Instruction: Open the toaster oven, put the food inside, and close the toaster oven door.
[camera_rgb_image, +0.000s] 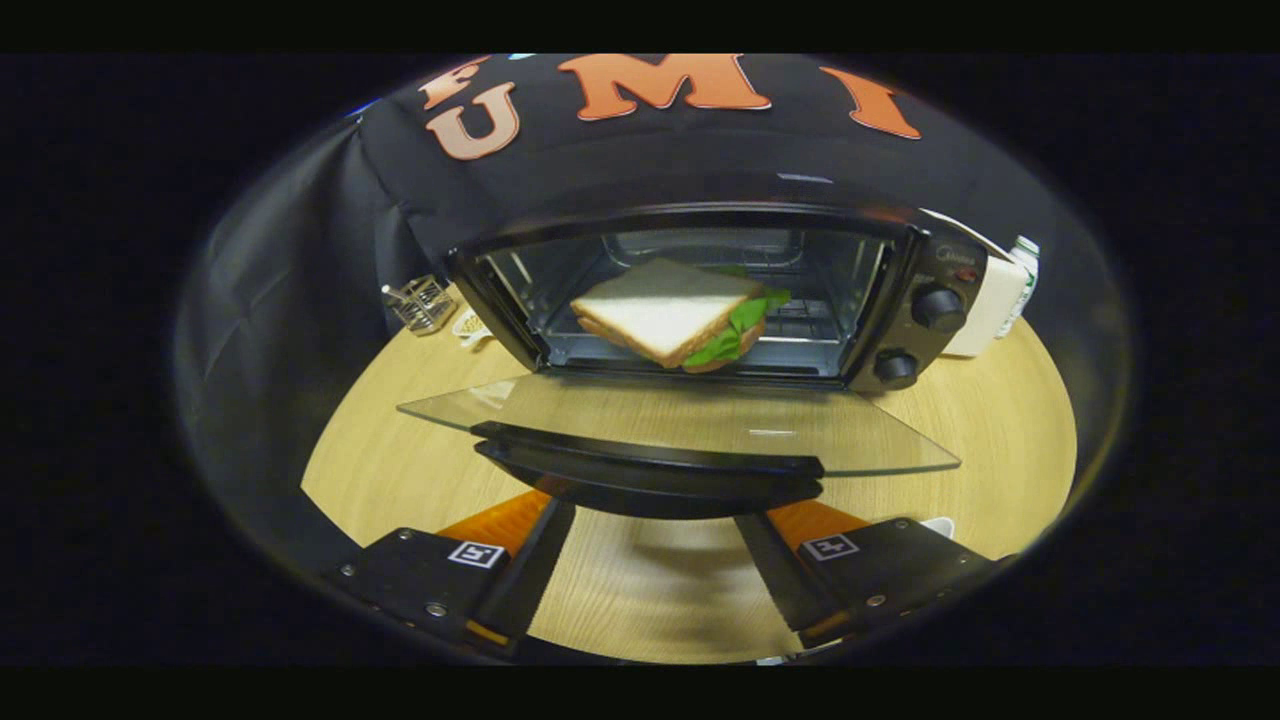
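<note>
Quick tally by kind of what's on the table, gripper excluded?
Toaster oven, glass door down, handle just ahead of the open gripper: 1
Sandwich, inside on the rack: 1
Wire holder, beside the oven: 1
White box, on the knob side: 1
Bottle, behind the box, partly hidden: 1
Total: 5

Sandwich (668, 312) sits in toaster oven (720, 295), center frame; door (680, 420) lies open below it, w/ gripper (650, 560) fingers spread beneath.
</note>
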